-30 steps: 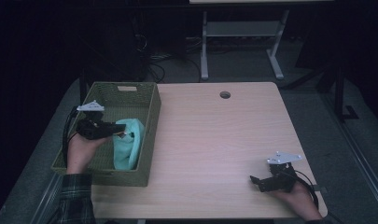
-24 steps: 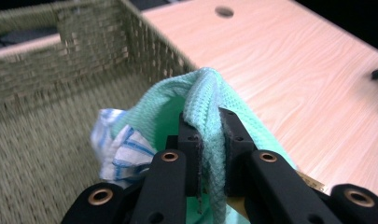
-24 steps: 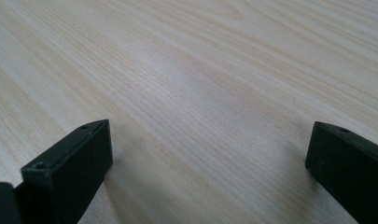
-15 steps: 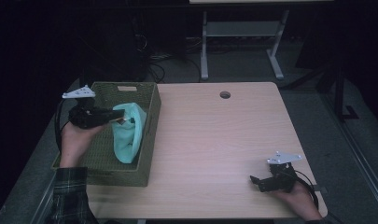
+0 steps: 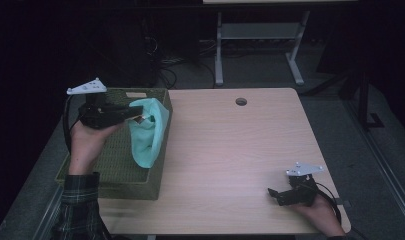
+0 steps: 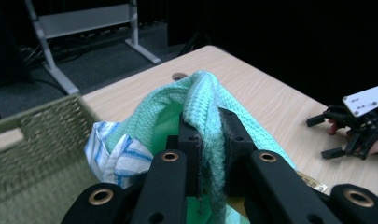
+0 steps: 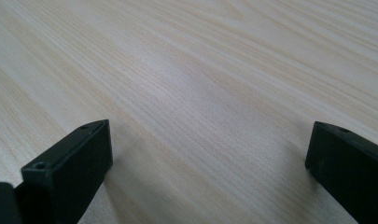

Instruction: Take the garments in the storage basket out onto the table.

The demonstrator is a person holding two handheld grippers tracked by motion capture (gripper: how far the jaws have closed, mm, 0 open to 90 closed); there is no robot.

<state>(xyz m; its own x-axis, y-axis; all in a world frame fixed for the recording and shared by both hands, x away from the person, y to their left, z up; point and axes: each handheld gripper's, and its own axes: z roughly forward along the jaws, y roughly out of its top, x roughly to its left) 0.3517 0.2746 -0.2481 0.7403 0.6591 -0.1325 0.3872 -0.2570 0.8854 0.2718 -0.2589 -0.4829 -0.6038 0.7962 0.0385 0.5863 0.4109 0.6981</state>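
My left gripper (image 5: 136,116) hangs above the green woven basket (image 5: 115,175) at the table's left and is shut on a teal knitted cloth (image 5: 147,137). The cloth droops from the jaws over the basket's right wall. In the left gripper view the jaws of the left gripper (image 6: 207,128) pinch a fold of the teal cloth (image 6: 200,95), and a white cloth with blue stripes (image 6: 114,156) lies beneath it in the basket (image 6: 32,149). My right gripper (image 5: 274,195) rests open near the table's front right corner. Its jaws (image 7: 210,140) stand wide apart over bare wood.
The light wooden table (image 5: 230,150) has a round cable hole (image 5: 241,101) near its far edge. A grey desk frame (image 5: 255,45) and cables stand on the dark floor behind. The right gripper (image 6: 319,138) shows across the table in the left gripper view.
My left gripper has risen and drawn the teal cloth up out of the basket. The right gripper has stayed where it was.
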